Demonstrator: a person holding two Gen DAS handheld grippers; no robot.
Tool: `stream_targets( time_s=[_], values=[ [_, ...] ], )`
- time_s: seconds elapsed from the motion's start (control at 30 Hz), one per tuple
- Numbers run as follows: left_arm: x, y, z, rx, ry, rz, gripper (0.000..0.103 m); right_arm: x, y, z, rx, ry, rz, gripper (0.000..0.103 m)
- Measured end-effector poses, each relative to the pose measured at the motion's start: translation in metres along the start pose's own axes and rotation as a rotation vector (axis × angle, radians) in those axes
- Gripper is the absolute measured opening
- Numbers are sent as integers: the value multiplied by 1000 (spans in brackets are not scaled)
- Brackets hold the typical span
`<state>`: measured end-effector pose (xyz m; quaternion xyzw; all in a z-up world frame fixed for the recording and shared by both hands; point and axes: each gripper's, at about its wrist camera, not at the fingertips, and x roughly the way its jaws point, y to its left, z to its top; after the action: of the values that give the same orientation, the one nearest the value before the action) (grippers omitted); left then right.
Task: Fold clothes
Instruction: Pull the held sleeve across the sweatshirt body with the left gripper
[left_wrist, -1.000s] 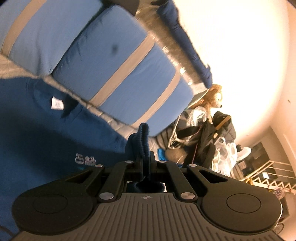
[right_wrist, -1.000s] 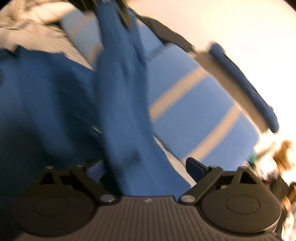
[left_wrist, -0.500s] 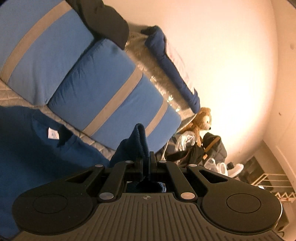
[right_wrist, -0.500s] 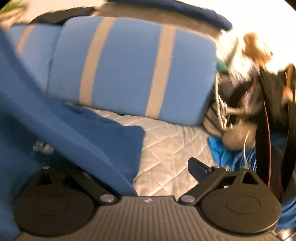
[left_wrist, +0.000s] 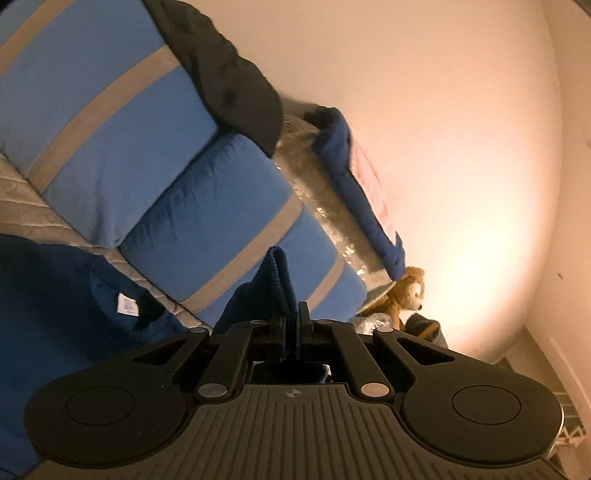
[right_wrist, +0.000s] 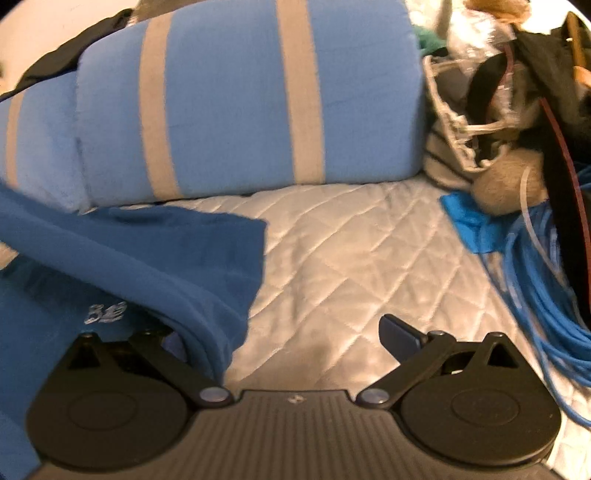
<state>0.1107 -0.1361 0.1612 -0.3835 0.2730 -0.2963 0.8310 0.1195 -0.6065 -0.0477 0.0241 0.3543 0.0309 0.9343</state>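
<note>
On the quilted bed (right_wrist: 332, 266) the blue shirt (right_wrist: 155, 258) is spread, one sleeve folded across it. The right hand-held gripper (right_wrist: 280, 332) has just been opened wide and the sleeve released, though cloth is draped over one finger. The left hand-held gripper (left_wrist: 291, 325) is clamped on the cuff (left_wrist: 277, 280), now lifted higher.

- Left tongs (left_wrist: 291, 325): matte black body with a ribbed grey plate, a small crosshair mark at its middle.
- Two round black discs flank the plate; silver rivets pin the angled link arms.
- Right tongs (right_wrist: 295, 332): the same build (one dark finger (right_wrist: 400, 334) visible).
</note>
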Motion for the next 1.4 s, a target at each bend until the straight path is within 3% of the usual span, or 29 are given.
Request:
stream_targets(
  time_s=[0.23, 0.4, 0.63, 0.7, 0.97, 1.17, 1.4],
  values=[
    [-15, 22, 13, -1, -17, 73, 4, 1, 22, -6, -192, 0, -14, 103],
    [-27, 40, 17, 14, -11, 136, 4, -1, 38, -16, -427, -66, -90, 103],
    [-41, 74, 17, 12, 14, 226, 4, -6, 53, -30, -601, -107, -45, 102],
    [-46, 85, 16, 9, 37, 241, 4, -9, 55, -36, -650, -118, -25, 98],
    [-63, 115, -6, 94, 141, 305, 4, -18, 68, -48, -739, -115, 58, 47],
    [-73, 132, -22, 169, 214, 350, 5, -20, 74, -51, -749, -107, 77, 40],
    [-76, 148, -44, 258, 298, 414, 5, -23, 79, -54, -763, -112, 64, 40]
  ],
)
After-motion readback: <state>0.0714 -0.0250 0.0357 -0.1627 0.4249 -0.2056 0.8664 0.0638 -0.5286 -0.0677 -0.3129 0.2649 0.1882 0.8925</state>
